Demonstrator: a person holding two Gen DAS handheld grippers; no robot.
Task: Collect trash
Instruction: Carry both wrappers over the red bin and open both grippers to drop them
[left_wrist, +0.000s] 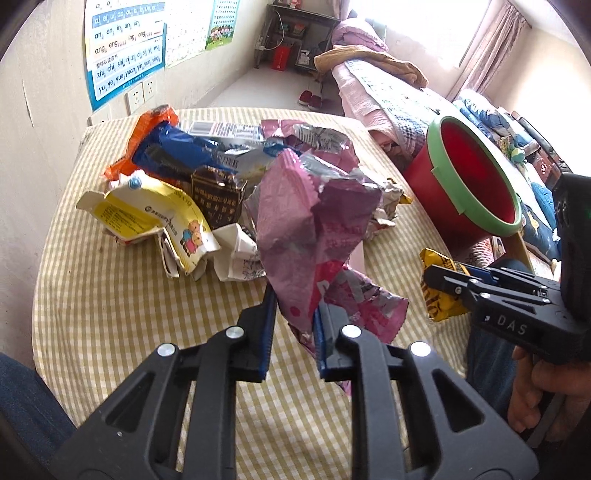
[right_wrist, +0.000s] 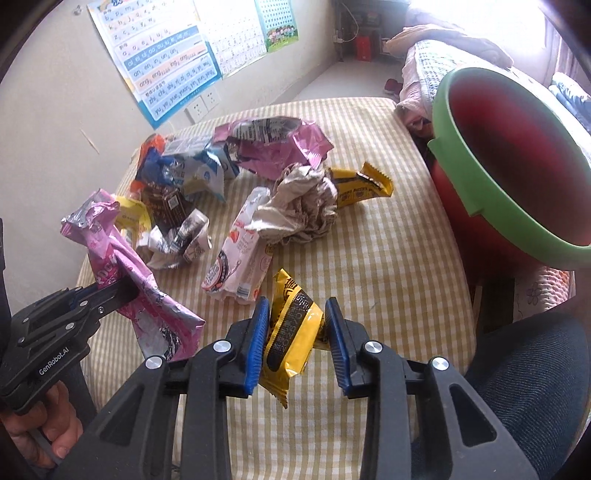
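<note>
My left gripper (left_wrist: 293, 325) is shut on a crumpled pink wrapper (left_wrist: 314, 221) and holds it above the checked table; it also shows in the right wrist view (right_wrist: 125, 291). My right gripper (right_wrist: 295, 332) is shut on a yellow snack wrapper (right_wrist: 291, 325), held above the table's front; it shows at the right of the left wrist view (left_wrist: 443, 280). A red bin with a green rim (left_wrist: 476, 177) (right_wrist: 517, 166) stands at the table's right edge. A pile of trash (left_wrist: 177, 177) lies at the table's far left.
The pile holds a yellow-white carton (left_wrist: 147, 218), a blue bag (left_wrist: 173, 151), an orange wrapper (left_wrist: 155, 122) and a brown box (left_wrist: 218, 199). A pink carton (right_wrist: 240, 251), crumpled paper (right_wrist: 303, 210) and a yellow bar wrapper (right_wrist: 365, 184) lie mid-table. A bed (left_wrist: 388, 88) stands behind.
</note>
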